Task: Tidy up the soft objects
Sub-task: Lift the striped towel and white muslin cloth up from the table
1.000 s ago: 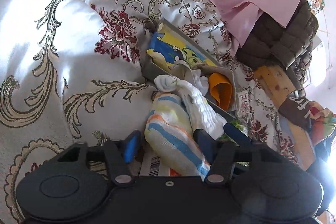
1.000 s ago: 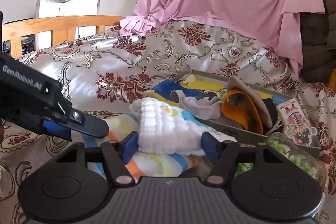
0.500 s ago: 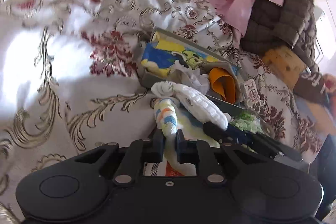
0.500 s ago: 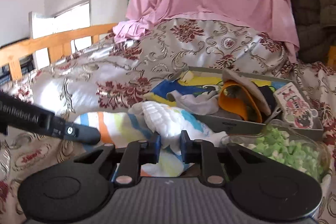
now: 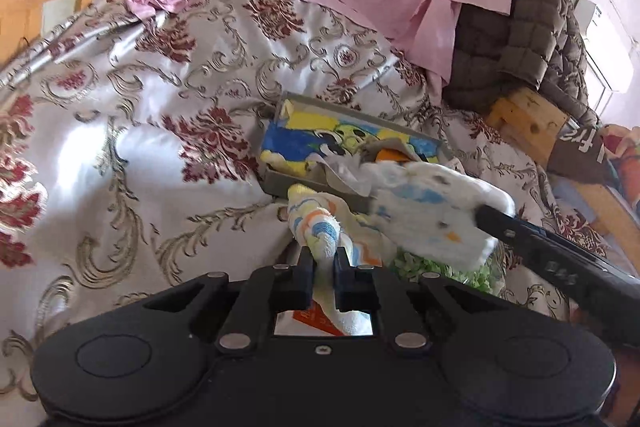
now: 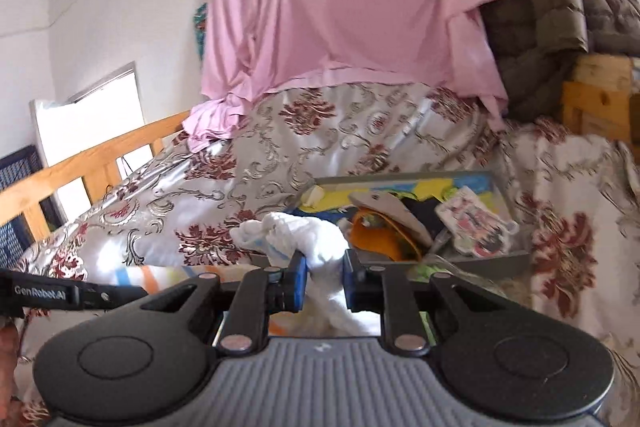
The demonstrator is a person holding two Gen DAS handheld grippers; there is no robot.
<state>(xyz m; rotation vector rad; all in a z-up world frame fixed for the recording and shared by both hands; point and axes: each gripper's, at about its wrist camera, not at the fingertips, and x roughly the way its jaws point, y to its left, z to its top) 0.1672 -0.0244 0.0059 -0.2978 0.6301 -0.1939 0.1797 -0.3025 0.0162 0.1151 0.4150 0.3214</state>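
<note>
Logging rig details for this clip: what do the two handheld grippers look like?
Left gripper: all-black body, two round discs, silver pivot pins, black jaws. Right gripper: black linkage on a ribbed grey body, blue pads on its jaws. White "GenRobot.AI" lettering marks the left gripper's side.

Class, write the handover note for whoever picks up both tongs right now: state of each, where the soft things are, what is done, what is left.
Left tongs: shut on the striped towel, pinched at one bunched end, the rest trailing below.
Right tongs: shut on the white cloth, held up in front of the grey tray.
The tray lies on the floral bedspread and already holds a cartoon-print cloth and an orange item.
Done: both cloths gripped.
Left: probably put each cloth in its place, perhaps the tray; release.
</note>
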